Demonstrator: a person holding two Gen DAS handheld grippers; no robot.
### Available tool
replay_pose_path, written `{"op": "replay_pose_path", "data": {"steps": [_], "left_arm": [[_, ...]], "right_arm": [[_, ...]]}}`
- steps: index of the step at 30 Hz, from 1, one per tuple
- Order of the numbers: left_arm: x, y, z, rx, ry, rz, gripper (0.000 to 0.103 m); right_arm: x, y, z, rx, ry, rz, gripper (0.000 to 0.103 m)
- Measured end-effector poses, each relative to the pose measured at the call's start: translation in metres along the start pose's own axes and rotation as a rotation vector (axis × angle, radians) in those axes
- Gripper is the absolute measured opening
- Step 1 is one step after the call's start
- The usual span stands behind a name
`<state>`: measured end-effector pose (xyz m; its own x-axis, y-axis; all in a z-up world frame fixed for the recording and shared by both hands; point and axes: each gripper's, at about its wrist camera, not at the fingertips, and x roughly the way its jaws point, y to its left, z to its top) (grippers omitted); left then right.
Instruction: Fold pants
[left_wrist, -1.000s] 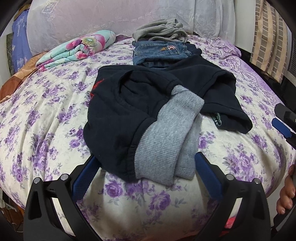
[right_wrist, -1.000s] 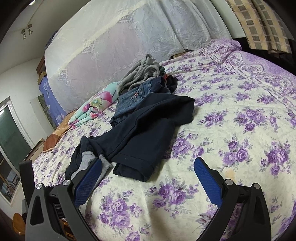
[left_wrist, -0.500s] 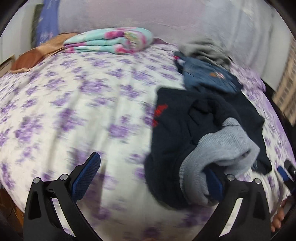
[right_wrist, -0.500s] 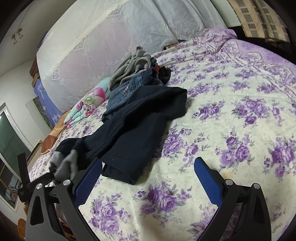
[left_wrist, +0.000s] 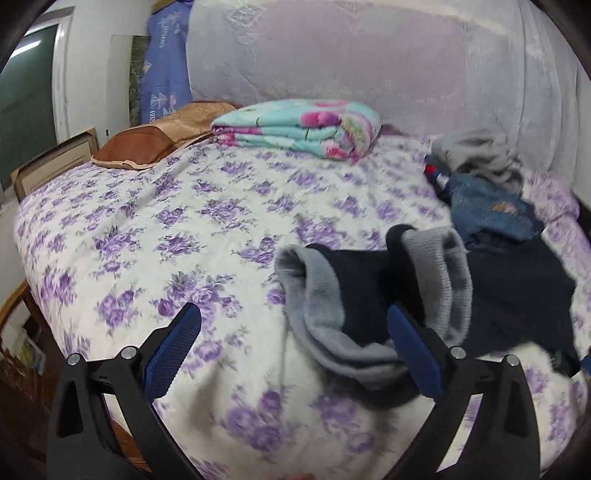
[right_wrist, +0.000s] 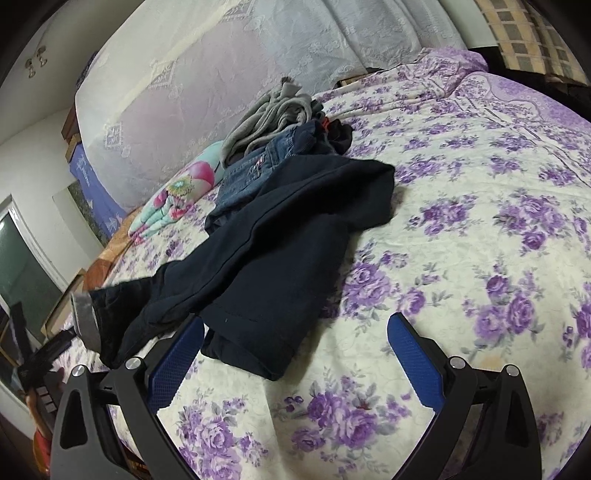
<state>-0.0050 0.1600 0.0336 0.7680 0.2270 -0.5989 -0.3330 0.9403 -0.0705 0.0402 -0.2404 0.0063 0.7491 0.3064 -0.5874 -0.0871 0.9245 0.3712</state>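
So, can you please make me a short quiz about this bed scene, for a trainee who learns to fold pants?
1. True or false: the right gripper is shut on the dark pants.
2. The ribbed band of the pants is: A grey, B red, C yellow.
3. In the left wrist view, what lies folded left of the jeans?
Key: 1 false, its jaws stand open; 2 A; 3 a floral blanket.

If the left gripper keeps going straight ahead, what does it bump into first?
Probably the flowered bedspread: the left gripper is open, and the navy pants' grey cuff sits just right of its centre line. Depth is hard to judge.
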Motion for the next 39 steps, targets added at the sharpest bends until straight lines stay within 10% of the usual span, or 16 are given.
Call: {"op": "replay_pose_path", "data": {"steps": [4, 16, 21, 28, 30, 32, 39], "left_arm": [[-0.011, -0.001, 0.008, 0.012, -0.063, 0.007, 0.098], [0.082, -0.036, 0.031, 0.089, 0.115, -0.026, 0.099], [0.073, -0.006, 0.032, -0.006, 0.102, -0.090, 0.099], [0.042, 0.015, 0.019, 0.013, 0.131, -0.149, 0.098], [0.037, 0.013, 0.012, 0.007, 0.141, -0.184, 0.098], [0.037, 0.005, 0.006, 0.019, 0.143, -0.203, 0.098], [0.070, -0.009, 0.008, 0.010, 0.179, -0.177, 0.099]], "right_arm": [[0.004, 0.000, 0.005, -0.020, 0.013, -0.004, 0.100], [0.047, -0.047, 0.086, 0.207, 0.153, 0.104, 0.100], [0.086, -0.064, 0.089, 0.378, 0.276, 0.214, 0.100], [0.147, -0.038, 0.106, 0.292, 0.308, 0.222, 0.100], [0.144, -0.028, 0.108, 0.205, 0.225, 0.197, 0.045], [0.125, -0.012, 0.115, 0.046, 0.135, 0.126, 0.014], [-0.039, 0.077, 0.125, -0.663, -0.258, -0.016, 0.025]]}}
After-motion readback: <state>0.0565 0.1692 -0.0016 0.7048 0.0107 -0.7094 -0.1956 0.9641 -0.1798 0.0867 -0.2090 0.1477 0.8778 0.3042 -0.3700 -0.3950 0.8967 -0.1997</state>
